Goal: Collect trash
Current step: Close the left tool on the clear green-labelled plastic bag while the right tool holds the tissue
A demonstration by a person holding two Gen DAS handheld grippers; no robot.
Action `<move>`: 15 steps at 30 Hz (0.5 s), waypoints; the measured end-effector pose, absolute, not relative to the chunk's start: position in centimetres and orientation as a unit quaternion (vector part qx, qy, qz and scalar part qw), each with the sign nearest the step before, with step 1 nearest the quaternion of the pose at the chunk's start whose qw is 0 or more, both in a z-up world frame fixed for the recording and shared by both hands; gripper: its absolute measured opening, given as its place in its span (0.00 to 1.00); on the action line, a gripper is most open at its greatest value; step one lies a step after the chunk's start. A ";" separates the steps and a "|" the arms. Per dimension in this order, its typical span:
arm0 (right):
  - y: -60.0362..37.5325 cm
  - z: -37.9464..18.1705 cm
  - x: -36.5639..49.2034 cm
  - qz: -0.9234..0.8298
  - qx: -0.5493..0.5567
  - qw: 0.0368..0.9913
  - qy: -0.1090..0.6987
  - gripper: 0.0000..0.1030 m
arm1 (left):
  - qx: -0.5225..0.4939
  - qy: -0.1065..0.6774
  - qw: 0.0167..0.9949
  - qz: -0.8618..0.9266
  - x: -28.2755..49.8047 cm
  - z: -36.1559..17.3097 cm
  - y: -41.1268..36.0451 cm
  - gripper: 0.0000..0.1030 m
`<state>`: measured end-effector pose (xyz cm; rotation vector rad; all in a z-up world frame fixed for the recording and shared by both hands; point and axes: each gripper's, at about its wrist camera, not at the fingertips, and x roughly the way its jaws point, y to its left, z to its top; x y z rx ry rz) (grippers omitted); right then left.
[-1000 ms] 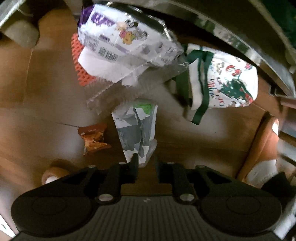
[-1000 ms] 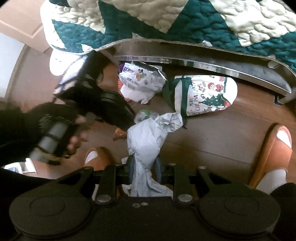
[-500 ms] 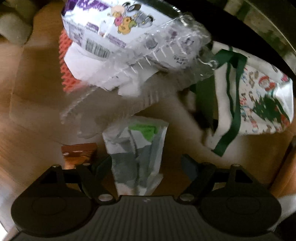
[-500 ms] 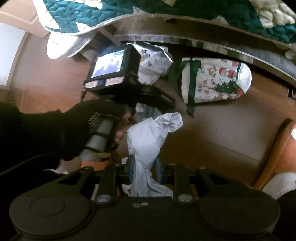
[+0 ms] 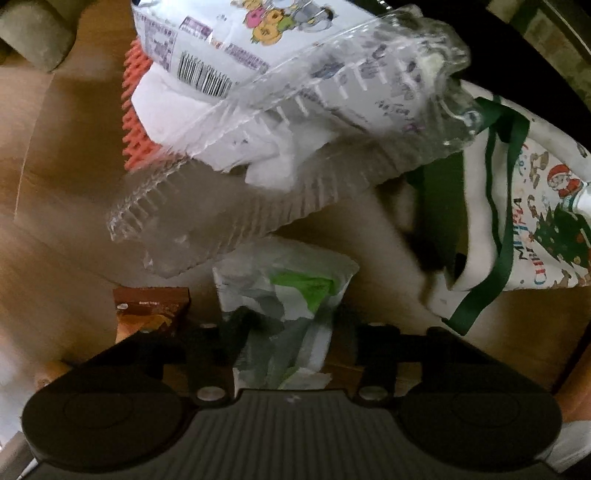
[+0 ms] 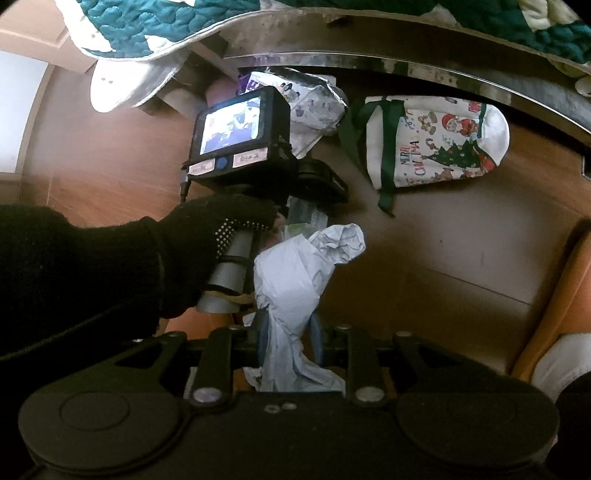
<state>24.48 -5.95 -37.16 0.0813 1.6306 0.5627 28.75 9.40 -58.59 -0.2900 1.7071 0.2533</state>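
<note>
on the floor beside the bed frame [image 6: 406, 66], straight beneath the left gripper [image 5: 284, 332], green-and-white wrapper [image 5: 284, 295] between closing jaws, lengthwise along them; right gripper [image 6: 288, 332] pinching crumpled paper [image 6: 295, 273].

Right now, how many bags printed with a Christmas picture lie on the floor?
1. The Christmas bag lies on the wooden floor near the metal rail. Others may be hidden.

Home bedroom, quilted bedspread [image 6: 155, 33], wood floor [image 6: 443, 236]
</note>
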 end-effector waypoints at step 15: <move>-5.4 -35.7 24.0 0.261 0.020 0.671 0.694 0.23 | -0.132 0.746 0.645 0.103 28.1 -52.6 9.5 0.15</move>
